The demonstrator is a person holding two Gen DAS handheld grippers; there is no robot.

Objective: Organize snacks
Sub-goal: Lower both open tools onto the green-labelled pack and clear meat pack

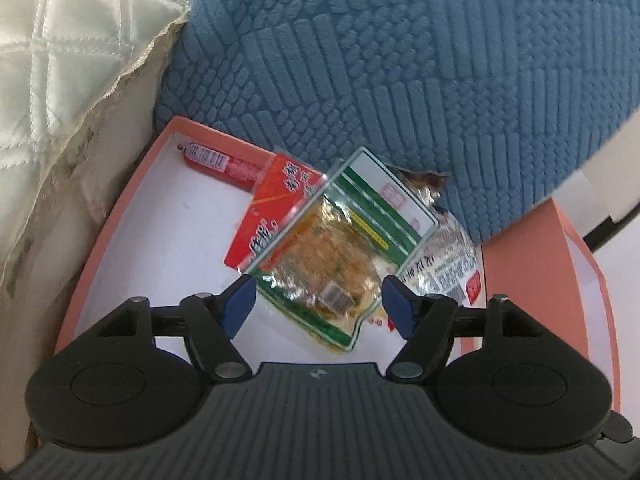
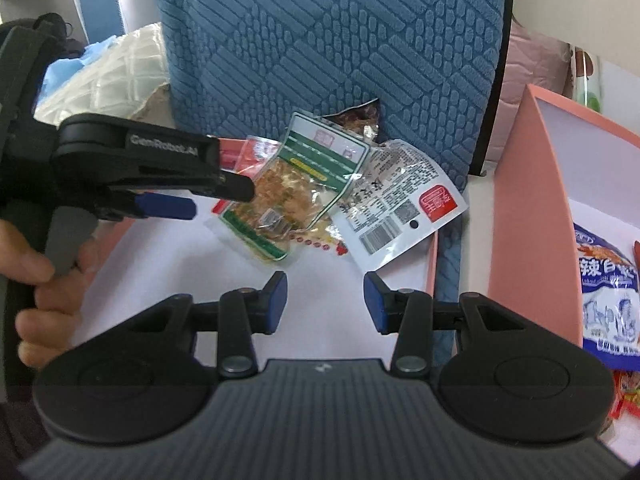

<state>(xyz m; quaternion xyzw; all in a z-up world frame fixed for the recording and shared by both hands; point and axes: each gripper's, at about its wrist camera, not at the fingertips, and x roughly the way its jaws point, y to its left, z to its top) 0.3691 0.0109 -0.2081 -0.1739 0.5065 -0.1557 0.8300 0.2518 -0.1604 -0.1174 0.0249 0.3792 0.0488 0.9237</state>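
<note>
I am looking down into a shallow pink cardboard tray with a white floor (image 1: 120,216), lying against a blue textured cushion (image 1: 400,60) at its far side. A cream quilted pillow (image 1: 60,60) is lying to the left. A second pink tray (image 2: 520,200) is standing to the right, holding a blue-and-white snack bag (image 2: 608,292) cut off by the frame edge.

In the near tray, a clear green-striped snack packet (image 1: 328,256) is lying over a red flat packet (image 1: 272,208) and beside a white printed packet (image 2: 396,208); a red sausage stick (image 1: 216,162) is lying at the far left. A dark foil wrapper (image 2: 360,118) is poking out from under the cushion, hard to make out.

My left hand-held gripper (image 1: 318,304) is hanging spread around the green-striped packet, pads not pressing it. My right hand-held gripper (image 2: 325,300) is hovering part-spread over bare tray floor, holding nothing.
</note>
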